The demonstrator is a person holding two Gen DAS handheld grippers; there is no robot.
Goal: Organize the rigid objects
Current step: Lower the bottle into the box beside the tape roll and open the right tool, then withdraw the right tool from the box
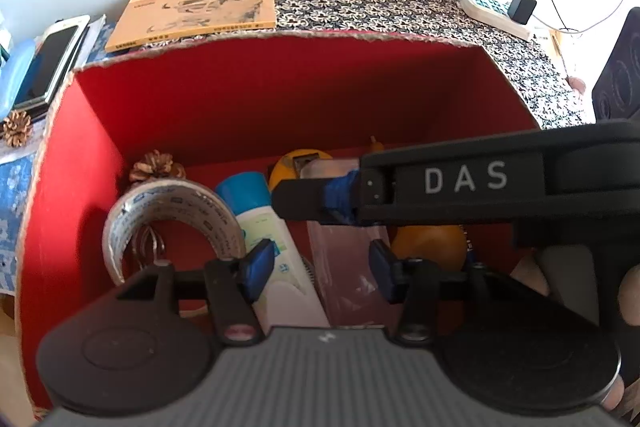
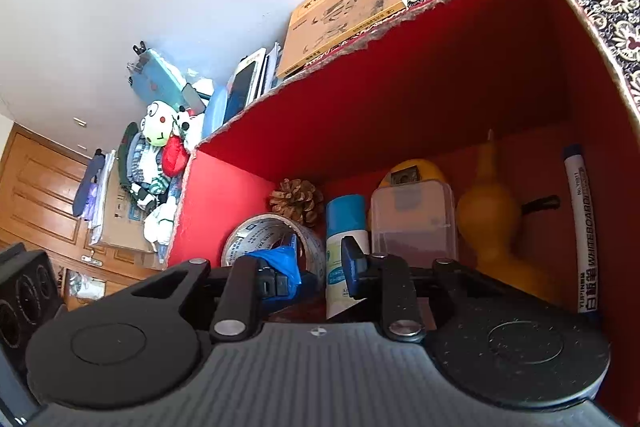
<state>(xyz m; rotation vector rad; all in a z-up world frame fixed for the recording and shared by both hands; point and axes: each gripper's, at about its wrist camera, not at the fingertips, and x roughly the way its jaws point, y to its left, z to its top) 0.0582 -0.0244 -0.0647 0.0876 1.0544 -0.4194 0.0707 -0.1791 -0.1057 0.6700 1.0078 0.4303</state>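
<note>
Looks like we're mid-packing; tape (image 2: 276,239), bottle (image 2: 346,247) and clear case (image 2: 414,223) sit in the red box (image 1: 280,95); both hand-held grippers, left (image 1: 318,267) and right (image 2: 316,269), hover apart, empty; next we'd fetch another item, probably.

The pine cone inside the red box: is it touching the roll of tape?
Cannot tell. In the right wrist view the pine cone sits just behind the roll of tape, overlapping it.

Inside the box (image 2: 440,75), tape roll (image 2: 272,243) lies left of bottle (image 2: 346,227).
</note>
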